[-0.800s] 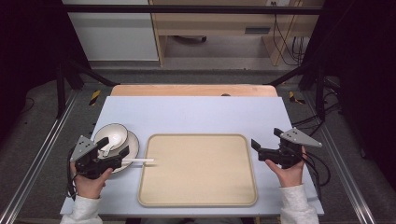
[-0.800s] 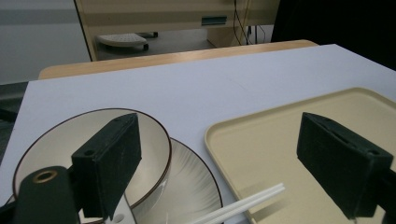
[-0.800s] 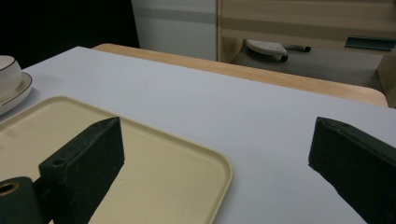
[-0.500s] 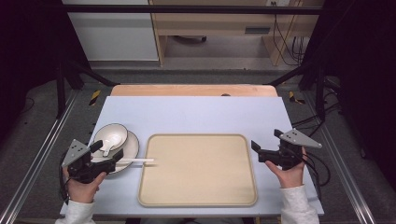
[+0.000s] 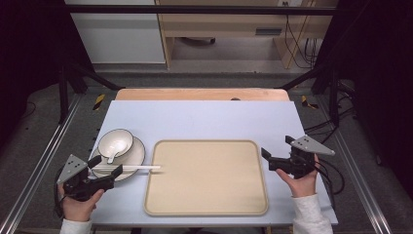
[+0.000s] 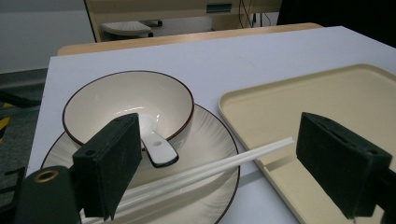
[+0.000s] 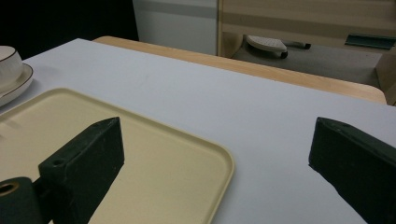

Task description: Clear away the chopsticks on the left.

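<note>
A white bowl (image 5: 115, 142) with a dark rim stands on a white plate (image 5: 137, 155) at the table's left, with a white spoon (image 6: 156, 147) lying inside it. White chopsticks (image 5: 131, 168) lie across the plate's near side, their tips resting on the left rim of the beige tray (image 5: 204, 178). My left gripper (image 5: 107, 165) is open just short of the plate, its jaws either side of the chopsticks (image 6: 224, 163) without touching them. At the tray's right edge my right gripper (image 5: 267, 158) stands open and empty over the table, pointing left.
The pale table top (image 5: 204, 119) stretches bare behind the tray. A wooden strip (image 5: 199, 94) runs along its far edge. Metal frame rails (image 5: 44, 165) flank both sides, and cables (image 5: 336, 170) trail near the right gripper.
My left gripper has drawn back toward the table's near left corner, away from the bowl and plate. The right gripper has barely moved.
</note>
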